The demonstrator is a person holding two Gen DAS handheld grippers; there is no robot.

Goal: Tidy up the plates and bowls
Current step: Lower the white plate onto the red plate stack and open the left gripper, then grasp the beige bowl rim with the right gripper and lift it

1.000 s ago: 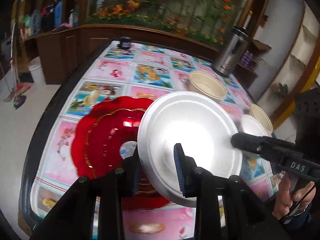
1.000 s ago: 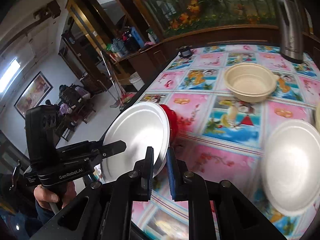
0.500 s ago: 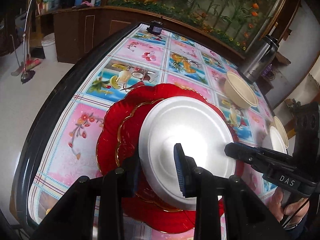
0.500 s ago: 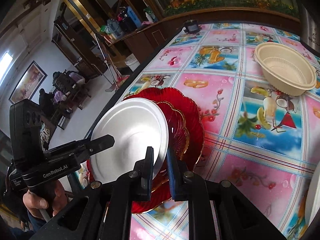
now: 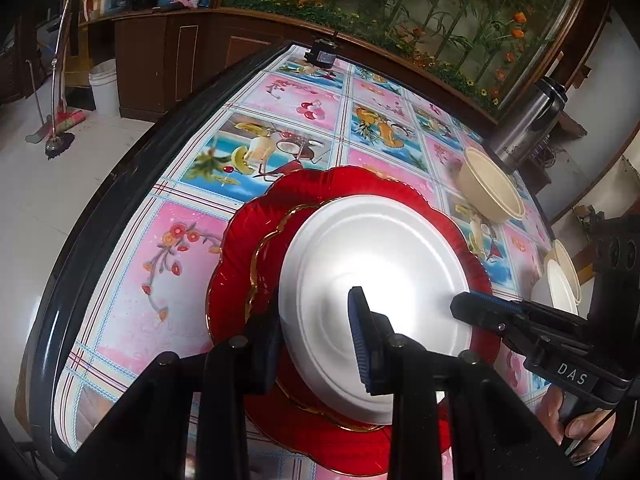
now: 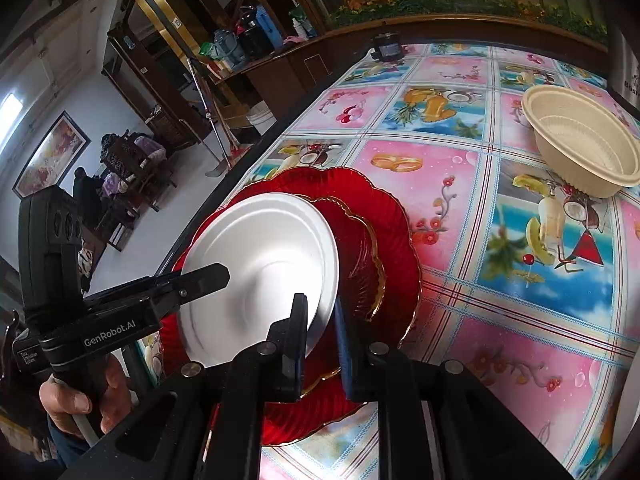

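Observation:
A white plate (image 5: 376,280) is held just over two stacked red scalloped plates (image 5: 248,248) on the table's left side. My left gripper (image 5: 316,336) is shut on the white plate's near rim. My right gripper (image 6: 322,320) is shut on its opposite rim and shows in the left wrist view (image 5: 476,308). The white plate (image 6: 260,264) and red plates (image 6: 380,232) also show in the right wrist view, as does the left gripper (image 6: 208,276).
A beige bowl (image 5: 488,188) (image 6: 580,144) sits further back on the fruit-patterned tablecloth (image 5: 176,264). More white and beige dishes (image 5: 560,276) stand at the right edge. A steel flask (image 5: 528,124) and a small dark jar (image 5: 322,54) stand at the back.
Both grippers have carried the white plate leftward and lowered it from a tilt to nearly flat over the red plates.

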